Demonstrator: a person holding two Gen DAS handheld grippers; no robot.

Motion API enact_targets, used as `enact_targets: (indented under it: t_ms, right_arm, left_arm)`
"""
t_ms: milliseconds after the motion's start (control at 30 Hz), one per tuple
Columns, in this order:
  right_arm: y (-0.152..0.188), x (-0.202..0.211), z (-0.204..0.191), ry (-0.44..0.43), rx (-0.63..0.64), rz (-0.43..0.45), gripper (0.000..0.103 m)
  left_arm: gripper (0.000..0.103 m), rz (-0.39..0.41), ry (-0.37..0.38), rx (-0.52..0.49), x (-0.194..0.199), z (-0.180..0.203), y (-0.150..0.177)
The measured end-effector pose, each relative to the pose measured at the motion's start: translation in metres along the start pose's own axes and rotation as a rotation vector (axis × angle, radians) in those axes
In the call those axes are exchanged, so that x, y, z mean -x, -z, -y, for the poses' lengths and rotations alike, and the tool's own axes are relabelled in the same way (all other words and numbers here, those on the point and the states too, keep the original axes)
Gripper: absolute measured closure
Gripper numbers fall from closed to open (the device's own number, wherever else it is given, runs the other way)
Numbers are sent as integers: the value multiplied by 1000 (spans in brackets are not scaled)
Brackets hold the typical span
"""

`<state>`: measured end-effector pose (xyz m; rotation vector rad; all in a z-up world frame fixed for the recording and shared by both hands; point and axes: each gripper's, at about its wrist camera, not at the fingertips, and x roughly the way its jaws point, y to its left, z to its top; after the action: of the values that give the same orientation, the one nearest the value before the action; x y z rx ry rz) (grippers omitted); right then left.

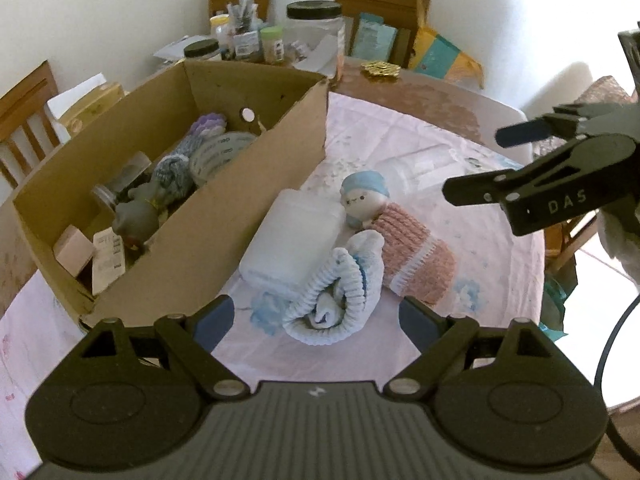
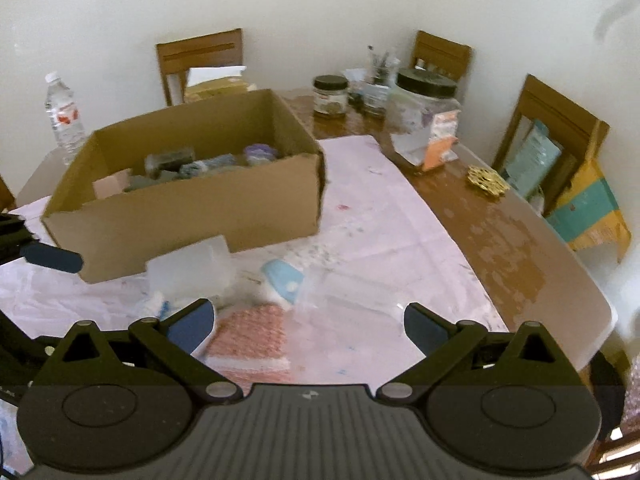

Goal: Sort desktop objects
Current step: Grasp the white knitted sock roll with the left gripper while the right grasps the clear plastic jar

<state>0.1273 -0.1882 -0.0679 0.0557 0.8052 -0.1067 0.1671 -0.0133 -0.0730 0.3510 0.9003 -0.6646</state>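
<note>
An open cardboard box [image 1: 224,216] [image 2: 192,220] holds several small items. Beside it on the pink cloth lie a white plastic container [image 1: 292,240] [image 2: 192,268], a rolled white-and-blue sock [image 1: 340,300], a doll with a blue cap and pink knit body [image 1: 396,236] [image 2: 280,280] and a clear jar on its side [image 1: 432,164] [image 2: 344,292]. My left gripper [image 1: 316,320] is open just in front of the rolled sock. My right gripper [image 2: 308,324] is open above the doll and jar; it also shows in the left wrist view [image 1: 480,160].
Jars with black lids [image 2: 424,100] [image 1: 316,28], a water bottle [image 2: 64,116], a gold trinket [image 2: 486,180] and papers stand on the round wooden table [image 2: 520,240]. Wooden chairs [image 2: 200,64] surround it.
</note>
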Motion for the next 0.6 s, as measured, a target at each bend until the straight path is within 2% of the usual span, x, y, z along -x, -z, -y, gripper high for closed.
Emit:
enact_targets:
  t_ms: [167,300,467,600]
  right_arm:
    - [5,-10,10,3,-35,-16,0]
    - [8,-17,15,-3,-47,-25,0]
    - [9,-24,23,-2,-54,-36,0]
    - [8,-27,28,-1,-59,-39,0]
  left_arm:
    - [13,-6,-13,32,-11,1,-1]
    - [13,-5,9,58,-21,2,-2]
    - [14,17,17,24,-33,6,-2]
    - [16,3,23,14,-43,7,-3]
